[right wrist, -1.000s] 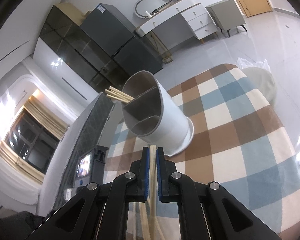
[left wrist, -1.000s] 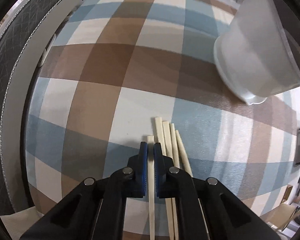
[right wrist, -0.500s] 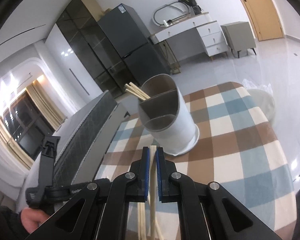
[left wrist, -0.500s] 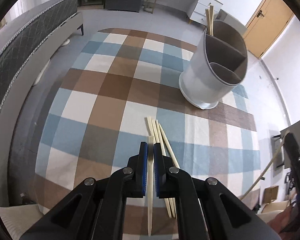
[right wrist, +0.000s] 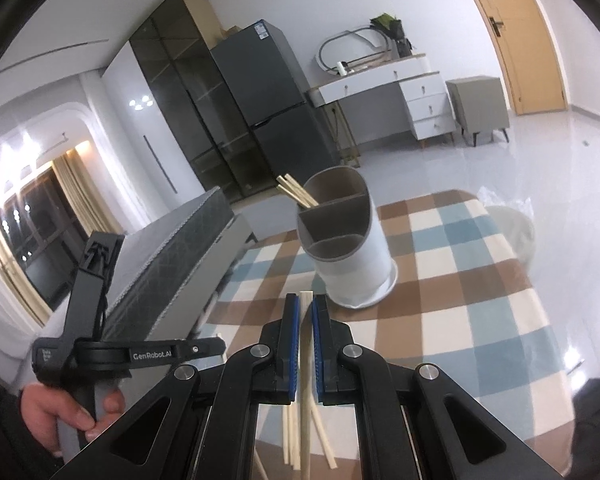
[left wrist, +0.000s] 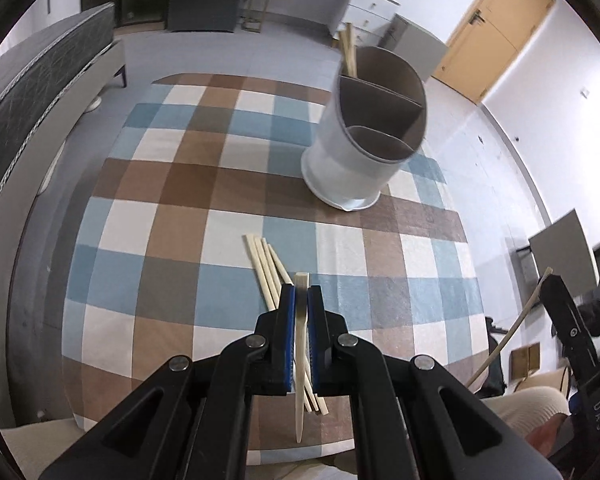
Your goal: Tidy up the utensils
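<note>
My left gripper is shut on one pale wooden chopstick and holds it above the checked tablecloth. Several loose chopsticks lie on the cloth just beyond it. My right gripper is shut on another chopstick, lifted above the table, with loose chopsticks below it. The white divided utensil holder stands upright at the far right of the table, with chopsticks in its back compartment. It also shows in the right wrist view, ahead of the right gripper.
A grey sofa runs along the table's left side. The right gripper and its chopstick show at the right edge of the left wrist view. The left handle and hand show low left in the right wrist view.
Both grippers have risen from the table with a chopstick each. The holder now looks smaller and farther in both views, and the loose chopsticks lie lower.
</note>
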Tool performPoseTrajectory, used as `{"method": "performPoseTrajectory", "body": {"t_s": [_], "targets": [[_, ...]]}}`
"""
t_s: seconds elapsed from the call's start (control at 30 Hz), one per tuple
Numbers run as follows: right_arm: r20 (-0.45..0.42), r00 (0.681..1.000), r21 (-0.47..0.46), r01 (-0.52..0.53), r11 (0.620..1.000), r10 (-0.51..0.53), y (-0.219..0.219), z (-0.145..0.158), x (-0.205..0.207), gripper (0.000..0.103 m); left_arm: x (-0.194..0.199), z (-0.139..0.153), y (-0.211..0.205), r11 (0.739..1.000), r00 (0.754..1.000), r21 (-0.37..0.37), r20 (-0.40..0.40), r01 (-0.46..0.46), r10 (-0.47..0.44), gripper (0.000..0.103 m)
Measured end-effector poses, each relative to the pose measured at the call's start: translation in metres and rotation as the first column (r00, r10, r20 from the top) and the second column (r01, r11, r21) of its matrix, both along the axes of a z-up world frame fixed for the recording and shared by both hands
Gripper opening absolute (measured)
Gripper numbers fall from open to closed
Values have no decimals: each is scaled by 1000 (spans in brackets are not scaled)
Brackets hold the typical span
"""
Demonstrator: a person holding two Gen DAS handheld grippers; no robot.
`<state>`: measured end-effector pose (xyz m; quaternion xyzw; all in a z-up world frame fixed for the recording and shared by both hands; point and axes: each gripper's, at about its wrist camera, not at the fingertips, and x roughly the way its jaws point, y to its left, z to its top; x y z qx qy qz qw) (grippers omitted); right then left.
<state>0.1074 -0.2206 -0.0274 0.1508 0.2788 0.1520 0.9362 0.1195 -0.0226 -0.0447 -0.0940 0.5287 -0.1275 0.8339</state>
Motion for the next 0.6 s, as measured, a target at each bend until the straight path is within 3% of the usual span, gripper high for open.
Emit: {"method": "performPoseTrajectory", "body": {"t_s": [0.6], "targets": [[74,995,-58,72,996,-68,-23,38,14,6,14,53,-32,975,978,-89,46,205,-201,0]]}}
